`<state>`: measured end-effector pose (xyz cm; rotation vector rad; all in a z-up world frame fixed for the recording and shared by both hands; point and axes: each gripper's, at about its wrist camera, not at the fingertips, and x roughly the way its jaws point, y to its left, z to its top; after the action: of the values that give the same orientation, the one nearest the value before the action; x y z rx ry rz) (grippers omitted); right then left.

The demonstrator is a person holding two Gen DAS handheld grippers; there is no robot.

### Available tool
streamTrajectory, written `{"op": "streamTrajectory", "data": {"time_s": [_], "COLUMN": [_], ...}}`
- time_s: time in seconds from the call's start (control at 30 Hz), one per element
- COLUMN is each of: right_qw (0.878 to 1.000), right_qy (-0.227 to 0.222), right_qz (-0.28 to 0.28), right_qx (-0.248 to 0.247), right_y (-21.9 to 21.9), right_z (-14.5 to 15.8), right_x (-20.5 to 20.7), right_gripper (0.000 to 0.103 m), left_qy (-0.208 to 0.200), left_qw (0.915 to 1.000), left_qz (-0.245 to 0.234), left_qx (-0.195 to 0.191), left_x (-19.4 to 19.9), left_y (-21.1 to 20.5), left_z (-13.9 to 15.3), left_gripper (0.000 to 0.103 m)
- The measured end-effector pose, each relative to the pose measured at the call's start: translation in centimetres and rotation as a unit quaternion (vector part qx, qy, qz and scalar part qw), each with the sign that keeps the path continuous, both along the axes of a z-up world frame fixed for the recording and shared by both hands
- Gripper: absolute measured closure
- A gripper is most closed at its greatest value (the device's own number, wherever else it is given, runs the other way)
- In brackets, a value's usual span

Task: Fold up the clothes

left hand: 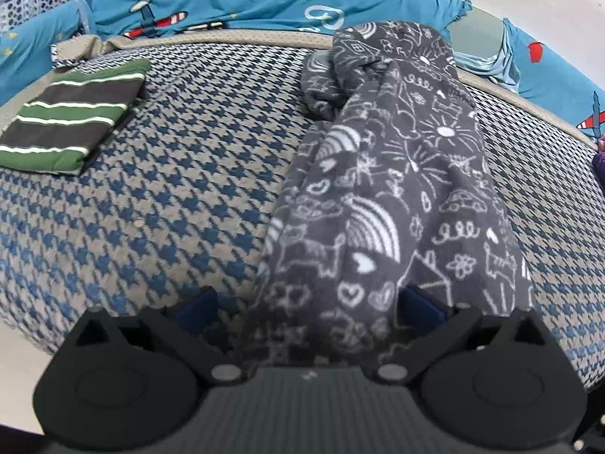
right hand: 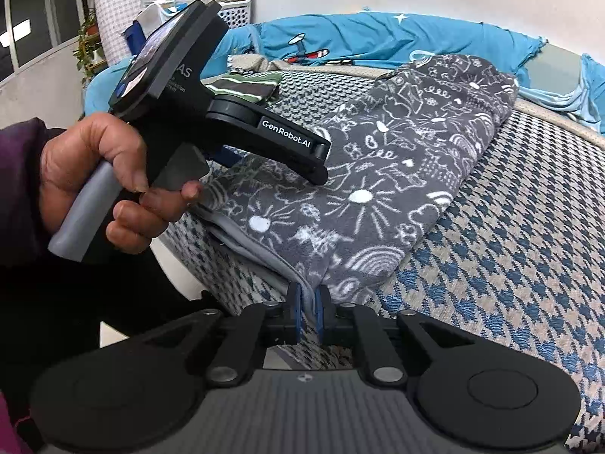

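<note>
Right claw (right hand: 307, 312) pinches the near hem of grey doodle-print fleece (right hand: 382, 174) lying ahead, half folded; left claw (left hand: 308, 308) straddles it, jaws apart.

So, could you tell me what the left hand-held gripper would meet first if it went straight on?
Probably the grey doodle-print garment: the left hand-held gripper has open jaws straddling it, pointing down at it.

bare houndstooth bedcover (left hand: 181, 174) between striped folded shirt (left hand: 72, 117) and grey doodle-print garment (left hand: 397, 174)
</note>
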<state>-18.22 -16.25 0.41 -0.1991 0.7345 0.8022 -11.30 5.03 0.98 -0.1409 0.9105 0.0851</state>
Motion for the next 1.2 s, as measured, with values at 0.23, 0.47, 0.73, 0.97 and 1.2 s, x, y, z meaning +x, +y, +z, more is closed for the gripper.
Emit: {"op": "streamTrajectory", "data": {"time_s": [0.23,0.47,0.73,0.97,1.2], "right_qw": [1.000,0.999,0.997,0.997,0.999], "right_qy": [-0.001,0.000,0.009,0.011,-0.002], "right_qz": [0.012,0.036,0.080,0.081,0.034], "right_qx": [-0.003,-0.009,-0.004,0.005,-0.005], "right_y": [-0.2,-0.3,-1.1,-2.2,-2.7], "right_z": [0.7,1.3,2.6,4.2,4.0], "right_x": [-0.2,0.9,3.2,6.0,10.1], "right_gripper": [0.091,0.089,0.080,0.073,0.072], "left_qy": [-0.052,-0.073,-0.083,-0.077,-0.082], "left_qw": [0.9982,0.9968,0.9956,0.9960,0.9959], "left_qz": [0.027,0.032,0.044,0.044,0.039], "left_qx": [-0.007,0.005,-0.009,-0.017,-0.002], "left_x": [-0.6,0.9,3.8,7.3,10.6], "left_y": [0.7,0.1,-0.1,-0.5,-1.5], "left_z": [1.9,2.7,3.4,3.6,3.6], "left_gripper": [0.000,0.000,0.000,0.000,0.000]}}
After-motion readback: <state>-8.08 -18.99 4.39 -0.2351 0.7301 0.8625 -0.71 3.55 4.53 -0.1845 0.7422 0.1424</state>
